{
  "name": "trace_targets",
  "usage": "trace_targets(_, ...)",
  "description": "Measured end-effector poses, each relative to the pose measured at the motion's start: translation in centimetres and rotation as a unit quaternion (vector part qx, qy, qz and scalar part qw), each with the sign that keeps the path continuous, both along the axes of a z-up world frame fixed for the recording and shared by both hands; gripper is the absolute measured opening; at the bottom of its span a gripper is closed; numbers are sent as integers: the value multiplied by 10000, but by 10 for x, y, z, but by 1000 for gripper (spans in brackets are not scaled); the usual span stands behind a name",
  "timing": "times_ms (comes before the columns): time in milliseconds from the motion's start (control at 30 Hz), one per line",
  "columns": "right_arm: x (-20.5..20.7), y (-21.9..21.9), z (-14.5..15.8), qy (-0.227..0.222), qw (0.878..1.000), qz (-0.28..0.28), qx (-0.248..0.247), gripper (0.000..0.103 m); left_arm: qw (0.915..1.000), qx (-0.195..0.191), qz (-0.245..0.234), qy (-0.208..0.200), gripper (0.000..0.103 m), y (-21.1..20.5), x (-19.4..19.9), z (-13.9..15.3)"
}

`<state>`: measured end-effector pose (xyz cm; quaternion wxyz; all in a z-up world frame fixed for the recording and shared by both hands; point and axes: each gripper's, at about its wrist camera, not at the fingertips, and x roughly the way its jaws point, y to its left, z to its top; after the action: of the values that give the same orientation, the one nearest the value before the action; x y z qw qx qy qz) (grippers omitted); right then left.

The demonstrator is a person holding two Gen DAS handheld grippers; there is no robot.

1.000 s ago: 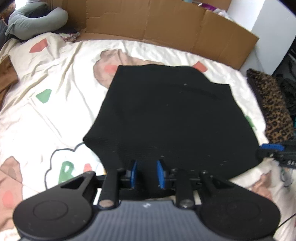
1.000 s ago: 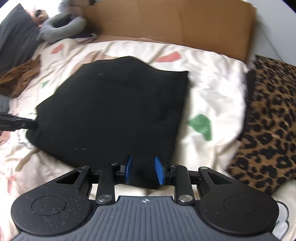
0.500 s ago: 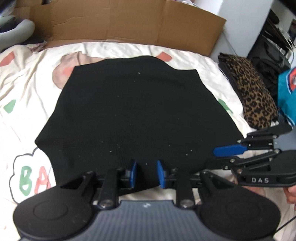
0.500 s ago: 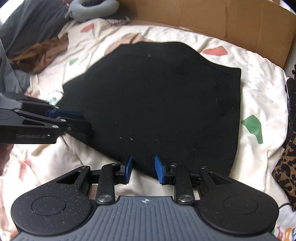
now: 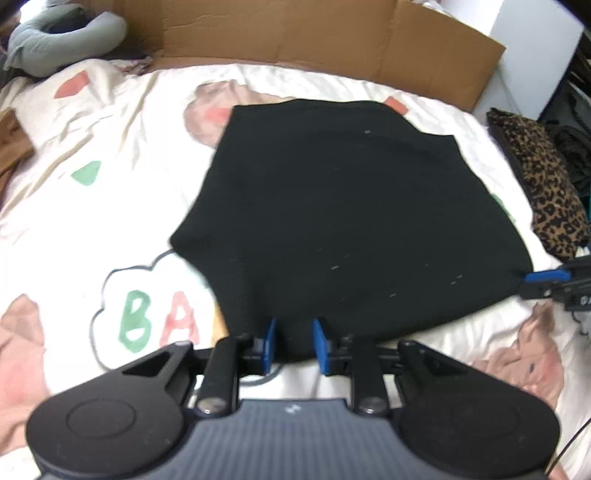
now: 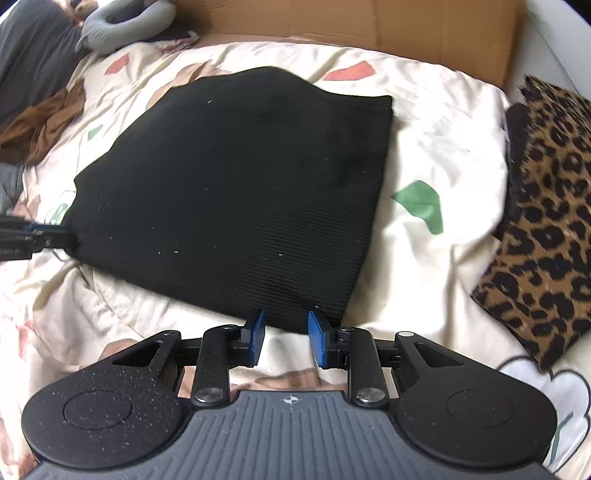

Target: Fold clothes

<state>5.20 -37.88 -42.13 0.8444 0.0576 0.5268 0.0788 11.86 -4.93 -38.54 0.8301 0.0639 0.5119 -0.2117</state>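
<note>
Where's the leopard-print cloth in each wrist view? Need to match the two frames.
Left wrist: leopard-print cloth at the right edge, upper half, beyond the black garment.
Right wrist: leopard-print cloth fills the right side, right of the black garment.
Shared landmark: the cardboard sheet standing along the far edge of the bed.

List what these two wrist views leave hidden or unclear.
- Left wrist view: the flat black knit garment's near hem sits behind the left gripper, so any grip is hidden.
- Right wrist view: the left gripper is cut off by the left edge.
- The leopard-print fabric runs off the frame; its shape is unknown.
</note>
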Motion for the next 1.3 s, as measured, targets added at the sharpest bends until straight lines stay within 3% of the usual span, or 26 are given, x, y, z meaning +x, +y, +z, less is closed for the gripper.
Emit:
trace_targets(133,0,-25,-3,259,9926,-815,863,33,9998,56,205,60,25,11,6,10)
trace_targets(300,-1,-51,-20,536,9592,-1813,2102,36,9995,-123,237,185,28,17,9,17)
trace_targets(667,-7,-65,-60,648,8998,-2786,3296,38,9973,-347,422,493,36,23,20,-9)
trace_targets(767,-6,-67,-59,592,8953,-2830,3390,36,9966,-456,463,517,36,24,22,-13)
trace_targets(833,-5,-68,-58,553,8933,-2845,3437,18,9962,-513,486,514,36,24,24,-14)
trace_targets(900,-6,-69,-54,496,8929,-2837,3460,10,9957,-572,515,525,36,24,25,-15)
trace_targets(1033,-12,-74,-43,327,8912,-2837,3524,8,9945,-690,571,543,38,28,26,-19)
trace_targets(1167,-15,-76,-53,372,8838,-2966,3600,18,9932,-796,636,570,39,29,27,-24)
trace_targets(1233,-16,-77,-59,403,8795,-3038,3640,42,9931,-806,628,575,39,28,27,-24)
trace_targets(1300,-17,-78,-65,434,8752,-3111,3679,45,9933,-795,611,582,39,27,28,-24)
